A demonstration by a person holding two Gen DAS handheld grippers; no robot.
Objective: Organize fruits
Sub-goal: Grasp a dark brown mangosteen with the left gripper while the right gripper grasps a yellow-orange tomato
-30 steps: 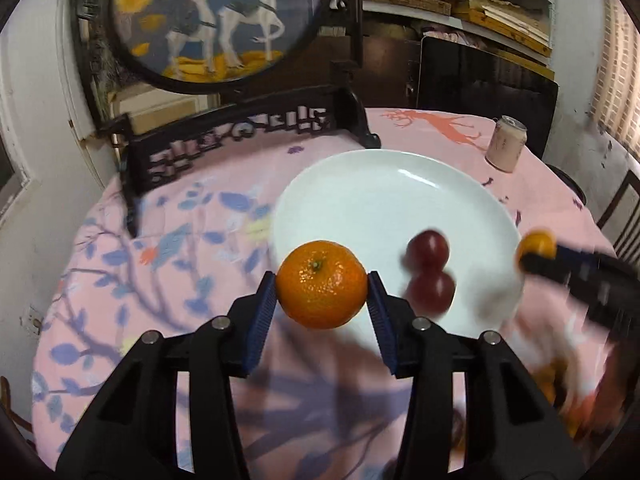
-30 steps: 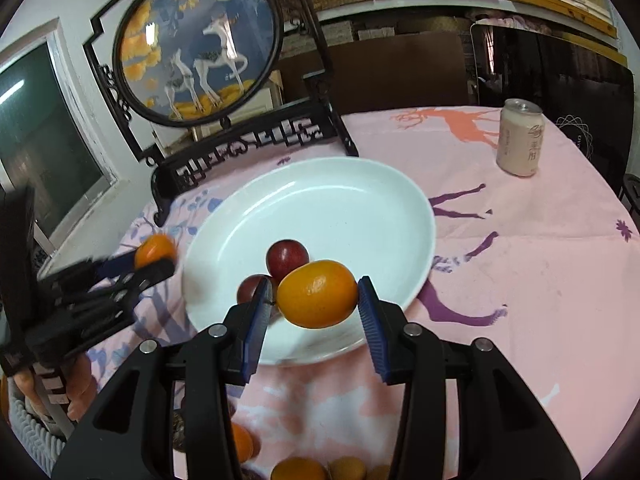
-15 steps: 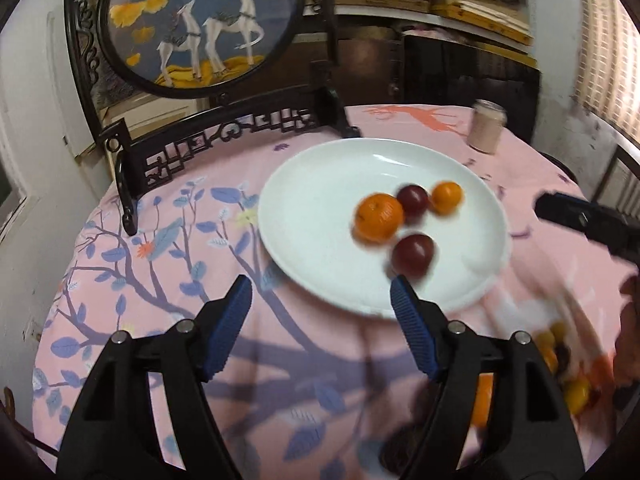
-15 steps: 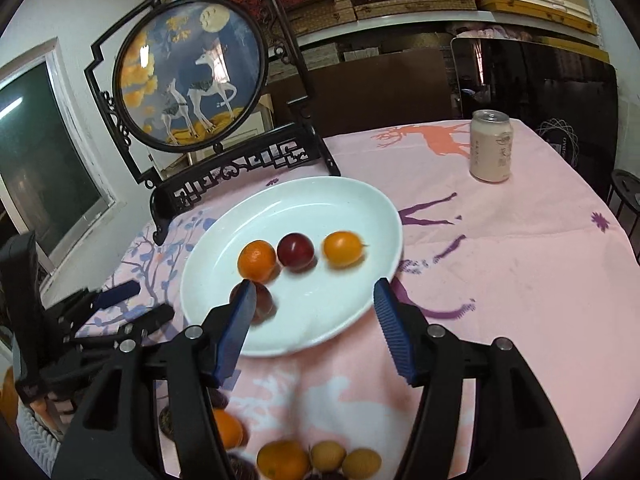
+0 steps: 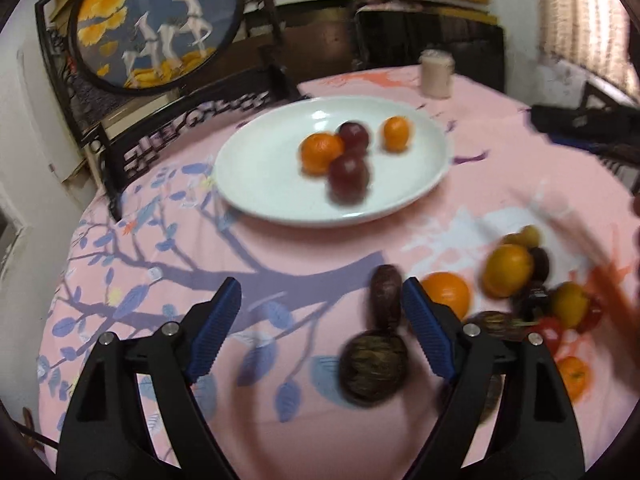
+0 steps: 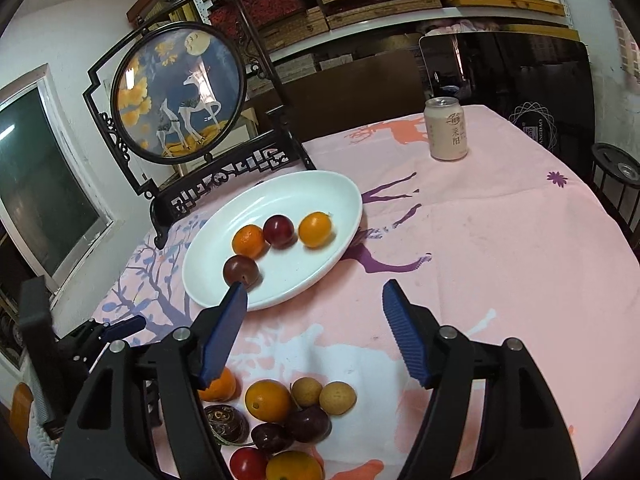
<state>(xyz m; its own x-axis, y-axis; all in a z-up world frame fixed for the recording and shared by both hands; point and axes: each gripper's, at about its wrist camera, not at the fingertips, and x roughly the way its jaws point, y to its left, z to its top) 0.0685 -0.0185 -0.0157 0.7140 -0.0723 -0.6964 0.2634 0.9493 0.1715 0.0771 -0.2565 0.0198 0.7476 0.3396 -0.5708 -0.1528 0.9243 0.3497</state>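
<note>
Two oranges [image 6: 248, 241] and two dark red plums [image 6: 279, 231] lie on the white plate [image 6: 344, 196] mid-surface; loose fruits [image 6: 267, 401] cluster at its near edge. The left gripper [image 5: 320, 330] and right gripper [image 6: 314, 330] are spread apart, empty.

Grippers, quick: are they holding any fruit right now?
Left gripper: open, holding nothing.
Right gripper: open, holding nothing.

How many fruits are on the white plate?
4 on the plate: an orange at left, a plum in the middle, an orange at right, and a plum in front.
</note>
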